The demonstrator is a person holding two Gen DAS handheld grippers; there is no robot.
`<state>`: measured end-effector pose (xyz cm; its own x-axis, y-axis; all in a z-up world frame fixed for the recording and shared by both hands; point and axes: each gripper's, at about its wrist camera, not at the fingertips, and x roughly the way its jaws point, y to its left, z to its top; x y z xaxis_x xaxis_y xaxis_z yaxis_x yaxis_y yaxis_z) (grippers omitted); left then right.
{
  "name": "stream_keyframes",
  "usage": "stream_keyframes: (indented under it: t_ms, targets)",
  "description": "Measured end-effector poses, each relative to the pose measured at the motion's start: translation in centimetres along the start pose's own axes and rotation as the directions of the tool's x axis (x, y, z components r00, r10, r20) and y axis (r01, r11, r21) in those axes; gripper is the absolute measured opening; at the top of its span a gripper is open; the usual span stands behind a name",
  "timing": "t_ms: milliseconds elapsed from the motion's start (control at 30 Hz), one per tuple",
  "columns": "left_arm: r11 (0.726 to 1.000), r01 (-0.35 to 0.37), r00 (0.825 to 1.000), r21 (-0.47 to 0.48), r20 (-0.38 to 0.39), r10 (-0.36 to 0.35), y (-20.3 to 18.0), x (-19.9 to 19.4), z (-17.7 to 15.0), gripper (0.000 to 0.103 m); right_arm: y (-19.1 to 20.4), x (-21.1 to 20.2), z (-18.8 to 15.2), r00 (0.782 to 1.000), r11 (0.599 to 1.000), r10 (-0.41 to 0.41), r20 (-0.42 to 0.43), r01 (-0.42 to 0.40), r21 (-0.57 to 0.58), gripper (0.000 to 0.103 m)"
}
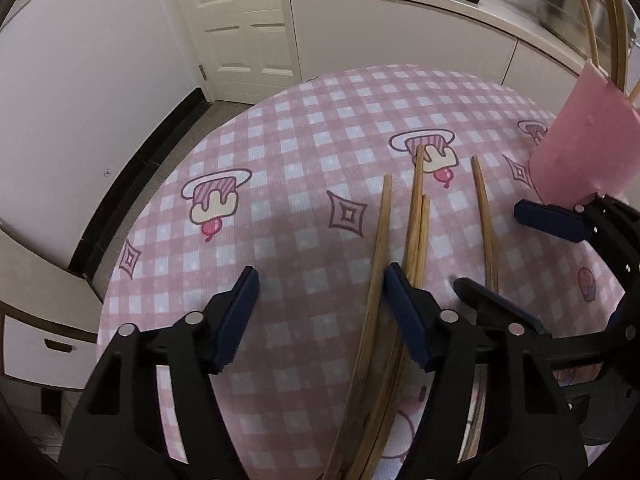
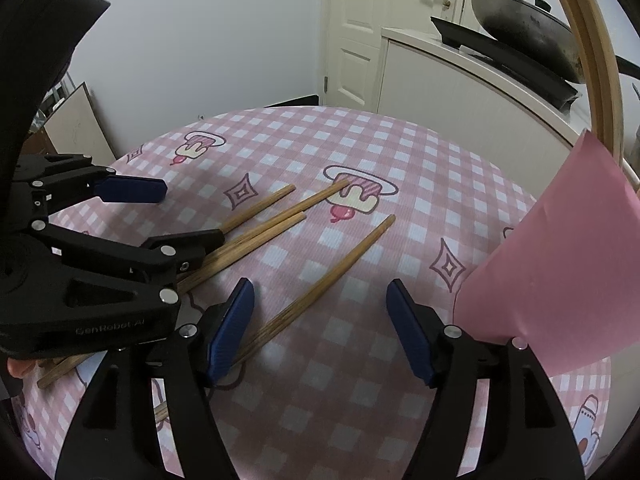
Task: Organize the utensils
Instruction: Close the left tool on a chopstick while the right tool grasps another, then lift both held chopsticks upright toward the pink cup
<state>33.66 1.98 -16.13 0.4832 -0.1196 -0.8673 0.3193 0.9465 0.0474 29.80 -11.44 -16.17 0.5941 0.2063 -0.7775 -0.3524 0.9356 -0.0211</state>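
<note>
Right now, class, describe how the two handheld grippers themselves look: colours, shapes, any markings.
Both the left gripper and right gripper have matte black angular frames with triangular cut-outs, silver round pivot pins, and flat ribbed navy-blue fingertips. Seen from the right wrist view, the left gripper's body carries faint "GenRobot.AI" lettering. No cables show.

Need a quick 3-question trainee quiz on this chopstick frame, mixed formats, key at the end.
1. True or false: both the left gripper and the right gripper are open and hold nothing.
2. How many chopsticks lie loose on the checked tablecloth?
A. two
B. four
C. six
3. Fill in: the upright chopsticks stand in a ____ paper holder.

Key: 1 true; 2 B; 3 pink
</note>
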Motion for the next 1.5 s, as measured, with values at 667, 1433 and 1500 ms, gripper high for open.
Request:
stream_keyframes:
  t_ms: [667,1433,1500]
  targets:
    - [0.990,0.011,1.000,-0.138,-0.011,-0.013,3.1,-0.4,-0.1,0.006,1.6,0.4,1.5,0.994,0.994,0.081,-0.070,-0.086,-0.063,0.013]
    - [0.985,-0.013,0.999,-0.170,-0.032,0.007,4.2,-0.2,0.1,0.007,1.9,2.6,4.4,0.990,0.993,0.058,-0.129,-0.070,-0.097,0.012]
    - [0.985,-0.016,1.000,-0.172,-0.025,0.012,4.1,-0.3,0.2,0.007,1.8,2.5,4.4,0.990,0.993,0.064,-0.123,-0.075,-0.089,0.006]
